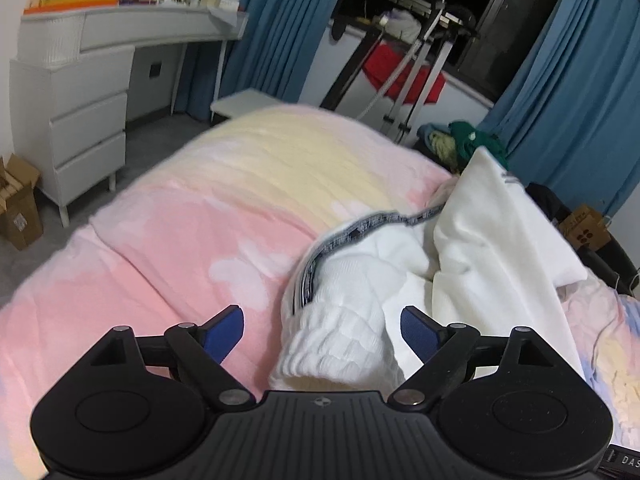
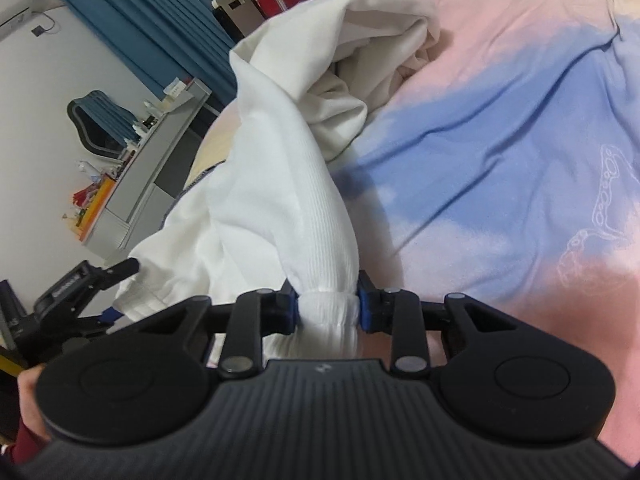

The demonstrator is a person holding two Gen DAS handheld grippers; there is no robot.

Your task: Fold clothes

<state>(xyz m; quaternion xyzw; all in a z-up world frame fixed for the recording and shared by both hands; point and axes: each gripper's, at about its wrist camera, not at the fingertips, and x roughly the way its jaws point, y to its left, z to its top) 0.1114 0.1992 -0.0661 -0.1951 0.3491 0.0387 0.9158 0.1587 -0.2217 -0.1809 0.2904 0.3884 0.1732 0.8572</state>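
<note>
Two tools at work: our right tool [image 2: 327, 307] pinches the ribbed cuff of the white knit sweater [image 2: 280, 184]; our left tool [image 1: 322, 330] gapes wide over another cuff [image 1: 340, 344] on the pink bed [image 1: 168, 232]; likely next, close there.

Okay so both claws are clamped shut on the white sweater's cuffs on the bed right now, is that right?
Not quite. Only the right claw is shut on a cuff of the white sweater. The left wrist view shows the left claw open, its pads either side of the other cuff.
</note>
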